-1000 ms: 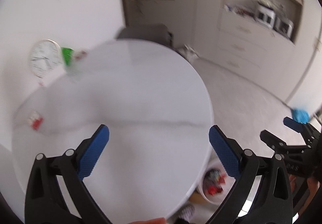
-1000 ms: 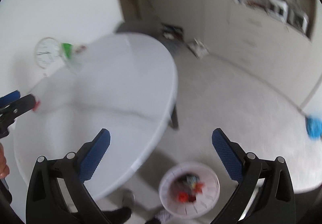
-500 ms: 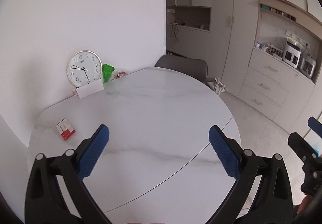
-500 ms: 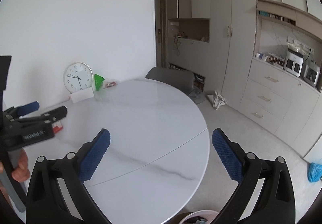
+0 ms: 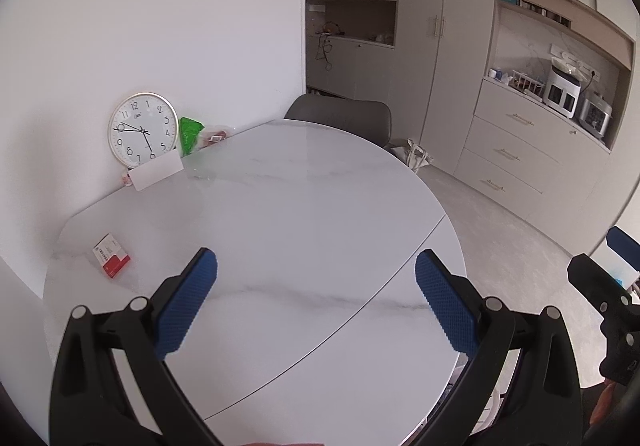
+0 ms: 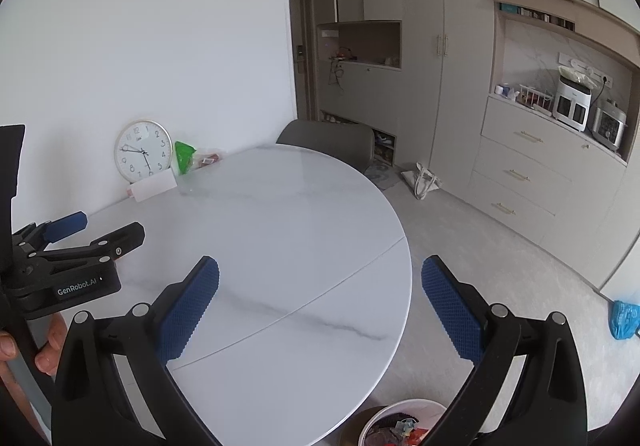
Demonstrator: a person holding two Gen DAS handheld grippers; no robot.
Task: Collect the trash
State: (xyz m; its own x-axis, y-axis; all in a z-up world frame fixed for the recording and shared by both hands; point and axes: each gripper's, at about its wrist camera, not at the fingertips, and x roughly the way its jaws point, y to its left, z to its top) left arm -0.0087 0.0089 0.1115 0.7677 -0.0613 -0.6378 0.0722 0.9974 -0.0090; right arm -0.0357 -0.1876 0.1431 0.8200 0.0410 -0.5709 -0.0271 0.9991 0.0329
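A small red and white box (image 5: 112, 260) lies on the white round table (image 5: 304, 213) at its left side. Against the wall behind it sit a green wrapper (image 5: 189, 133) (image 6: 183, 157) and a clear packet with red contents (image 5: 215, 136) (image 6: 208, 160). My left gripper (image 5: 316, 286) hovers open over the near table, empty, right of the box. My right gripper (image 6: 320, 292) is open and empty above the table's right edge. A white trash bin (image 6: 400, 424) with wrappers inside stands on the floor below it.
A round clock (image 5: 143, 129) and a white card (image 5: 157, 174) lean on the wall. A grey chair (image 5: 340, 116) stands behind the table. A white bag (image 6: 424, 180) and a blue bag (image 6: 624, 319) lie on the floor. Cabinets (image 6: 520, 173) line the right side.
Both cameras have tilted up from looking down at the floor and bin to a level view over the table. Both grippers stay open and empty.
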